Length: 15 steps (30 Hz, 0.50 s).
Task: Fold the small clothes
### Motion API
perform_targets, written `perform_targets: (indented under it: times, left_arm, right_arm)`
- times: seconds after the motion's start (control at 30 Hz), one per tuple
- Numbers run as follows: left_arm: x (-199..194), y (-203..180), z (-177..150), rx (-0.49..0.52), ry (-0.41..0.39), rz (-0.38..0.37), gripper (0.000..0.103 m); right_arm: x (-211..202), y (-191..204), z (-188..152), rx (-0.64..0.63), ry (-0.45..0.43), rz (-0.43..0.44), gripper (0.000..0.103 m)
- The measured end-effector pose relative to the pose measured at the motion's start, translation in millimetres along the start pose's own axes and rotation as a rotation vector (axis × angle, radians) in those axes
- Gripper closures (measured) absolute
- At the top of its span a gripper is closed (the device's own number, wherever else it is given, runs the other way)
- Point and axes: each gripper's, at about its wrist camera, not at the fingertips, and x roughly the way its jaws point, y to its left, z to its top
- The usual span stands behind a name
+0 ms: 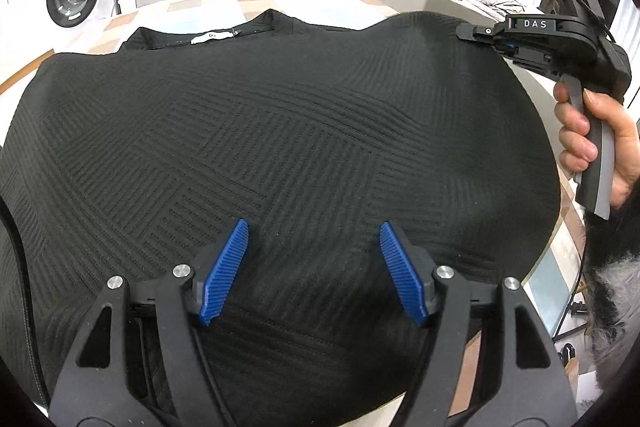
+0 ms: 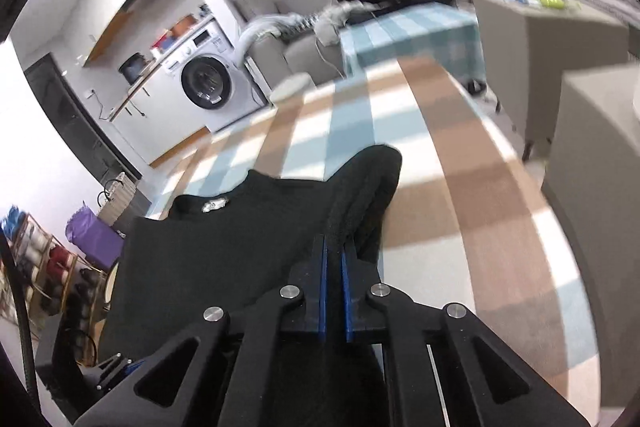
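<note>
- A black knit top (image 1: pixel 280 131) lies spread flat on a table with a checked cloth (image 2: pixel 460 195). Its collar points to the far edge of the table.
- The left gripper (image 1: pixel 314 259) hangs over the near part of the top. Its blue pads (image 1: pixel 224 271) stand wide apart. They hold nothing.
- The right gripper (image 2: pixel 335 267) is squeezed shut on a fold of the top at its right side, by the far right corner. A person's hand (image 1: pixel 596 139) holds its handle.
- The top's long way runs from near to far. The right gripper is the one that has the cloth, so I think it can pull that side across to the left.
</note>
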Motion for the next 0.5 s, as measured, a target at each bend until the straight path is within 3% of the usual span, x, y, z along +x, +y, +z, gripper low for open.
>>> perform_targets:
  times: [0.1,0.17,0.23,0.37,0.5]
  left_arm:
    - [0.1,0.4,-0.7,0.005,-0.002,0.003,0.037]
    - [-0.2,0.6,-1.2,0.007,-0.003,0.003,0.037]
    - [-1.8,2.1,-1.4,0.003,-0.003,0.002,0.037]
    - [-12.0,10.0,-3.1,-0.025,-0.019,0.007,0.037]
    - [-22.6,20.4,-7.4,-0.043,-0.032,0.028,0.037]
  right_arm:
    - [14.4,-10.5,-0.7,0.021,0.060,-0.093,0.097]
    - [23.1,-18.3,-3.2,0.054,0.112,-0.112,0.096]
    - [19.2,-24.0,-7.4,0.094,0.111,-0.090,0.090]
    - [-4.5,-21.7,-33.4,0.098,0.131,-0.012,0.067]
    - [-28.4,-19.3,-71.7,0.108,0.145,0.018,0.066]
